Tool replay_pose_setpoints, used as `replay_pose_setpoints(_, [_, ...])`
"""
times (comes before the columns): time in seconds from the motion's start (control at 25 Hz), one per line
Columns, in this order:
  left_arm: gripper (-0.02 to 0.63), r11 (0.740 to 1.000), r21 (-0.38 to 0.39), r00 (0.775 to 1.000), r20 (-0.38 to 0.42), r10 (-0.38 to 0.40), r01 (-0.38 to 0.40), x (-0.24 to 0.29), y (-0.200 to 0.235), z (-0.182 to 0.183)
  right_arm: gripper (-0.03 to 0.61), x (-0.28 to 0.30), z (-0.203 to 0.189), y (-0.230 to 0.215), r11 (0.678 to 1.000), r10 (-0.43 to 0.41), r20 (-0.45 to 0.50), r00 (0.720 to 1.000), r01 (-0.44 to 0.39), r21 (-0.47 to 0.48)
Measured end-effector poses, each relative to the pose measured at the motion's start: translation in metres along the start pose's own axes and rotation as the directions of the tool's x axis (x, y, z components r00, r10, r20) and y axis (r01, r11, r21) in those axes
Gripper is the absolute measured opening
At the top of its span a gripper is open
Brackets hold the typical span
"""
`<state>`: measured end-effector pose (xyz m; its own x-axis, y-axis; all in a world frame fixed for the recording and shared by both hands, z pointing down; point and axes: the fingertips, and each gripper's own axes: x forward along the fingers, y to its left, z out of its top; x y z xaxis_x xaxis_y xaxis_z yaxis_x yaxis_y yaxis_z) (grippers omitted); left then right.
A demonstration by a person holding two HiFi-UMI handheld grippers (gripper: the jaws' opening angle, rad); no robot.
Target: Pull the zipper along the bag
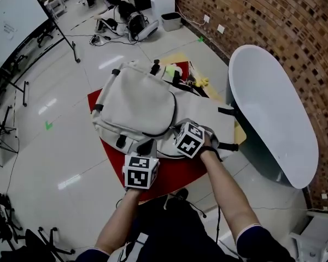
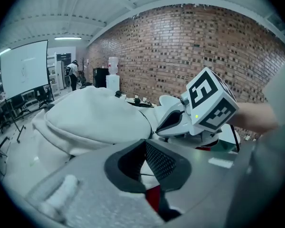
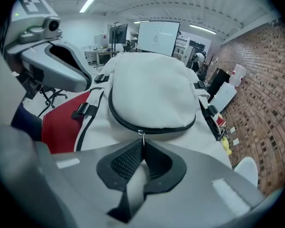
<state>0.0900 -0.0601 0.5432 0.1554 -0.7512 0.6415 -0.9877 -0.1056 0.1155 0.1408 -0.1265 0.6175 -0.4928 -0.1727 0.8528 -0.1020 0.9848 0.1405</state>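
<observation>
A white backpack (image 1: 136,105) with a black zipper (image 3: 133,126) round its front pocket lies flat on a red table (image 1: 175,174). At the pocket's near edge, my right gripper (image 1: 176,131) is shut on the zipper pull (image 3: 141,135), whose white tab runs down between the pads (image 3: 126,160). My left gripper (image 1: 146,146) holds the bag's near left edge, and in the left gripper view its jaws (image 2: 145,144) stand shut on white bag fabric (image 2: 85,122). The two grippers sit close side by side; the right one's marker cube (image 2: 211,99) shows in the left gripper view.
A white oval tabletop (image 1: 273,108) stands close on the right, against a brick wall (image 1: 273,15). Small items and a yellow toy (image 1: 203,82) lie beyond the bag. On the tiled floor at the left are a whiteboard on a stand (image 1: 13,21) and cables.
</observation>
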Motion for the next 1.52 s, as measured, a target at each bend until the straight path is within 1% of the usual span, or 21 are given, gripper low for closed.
replay_pose_setpoints(0.12, [0.003, 1.0, -0.019, 1.0, 0.019, 0.012, -0.011, 0.006, -0.003, 0.008, 0.021, 0.0, 0.002, -0.005, 0.999, 0.02, -0.002, 1.0, -0.02, -0.032])
replay_pose_setpoints(0.24, [0.003, 0.999, -0.035, 1.0, 0.022, 0.002, -0.001, 0.018, -0.005, 0.012, 0.021, 0.001, 0.003, -0.013, 0.998, 0.031, -0.009, 0.999, -0.032, -0.049])
replay_pose_setpoints(0.36, [0.003, 0.997, -0.074, 1.0, 0.022, -0.006, 0.008, 0.03, -0.006, 0.012, 0.021, 0.004, -0.001, -0.019, 0.996, 0.049, -0.022, 0.999, -0.051, -0.073])
replay_pose_setpoints(0.52, [0.002, 0.991, -0.133, 0.999, 0.034, -0.027, 0.031, 0.044, -0.006, 0.016, 0.021, 0.008, -0.003, -0.038, 0.993, 0.048, -0.027, 0.999, -0.05, -0.106])
replay_pose_setpoints(0.6, [0.003, 0.989, -0.147, 0.999, 0.037, -0.03, 0.035, 0.049, -0.006, 0.016, 0.021, 0.011, -0.003, -0.047, 0.992, 0.047, -0.029, 0.998, -0.05, -0.118])
replay_pose_setpoints(0.76, [0.003, 0.982, -0.19, 0.999, 0.035, 0.001, 0.005, 0.059, -0.009, 0.02, 0.021, 0.015, -0.003, -0.064, 0.983, 0.079, -0.03, 0.996, -0.083, -0.165])
replay_pose_setpoints(0.88, [0.002, 0.974, -0.223, 0.997, 0.039, 0.059, -0.049, 0.066, -0.007, 0.027, 0.021, 0.018, 0.001, -0.08, 0.971, 0.106, -0.007, 0.994, -0.105, -0.216])
replay_pose_setpoints(0.96, [0.003, 0.959, -0.264, 0.992, 0.042, 0.117, -0.102, 0.071, -0.005, 0.034, 0.021, 0.019, 0.002, -0.088, 0.957, 0.135, 0.011, 0.991, -0.127, -0.259])
replay_pose_setpoints(1.08, [0.002, 0.923, -0.338, 0.976, 0.046, 0.213, -0.185, 0.074, -0.007, 0.042, 0.021, 0.024, 0.001, -0.094, 0.927, 0.197, 0.022, 0.98, -0.179, -0.33])
replay_pose_setpoints(1.16, [0.003, 0.9, -0.375, 0.964, 0.05, 0.261, -0.224, 0.075, -0.011, 0.047, 0.021, 0.029, 0.002, -0.098, 0.903, 0.23, 0.023, 0.973, -0.204, -0.379])
replay_pose_setpoints(1.32, [0.002, 0.866, -0.415, 0.944, 0.048, 0.328, -0.28, 0.077, -0.02, 0.052, 0.021, 0.035, 0.005, -0.117, 0.856, 0.244, 0.013, 0.97, -0.21, -0.473])
replay_pose_setpoints(1.52, [0.002, 0.828, -0.45, 0.921, 0.032, 0.389, -0.335, 0.078, -0.022, 0.051, 0.021, 0.042, 0.016, -0.138, 0.806, 0.257, 0.007, 0.966, -0.21, -0.553])
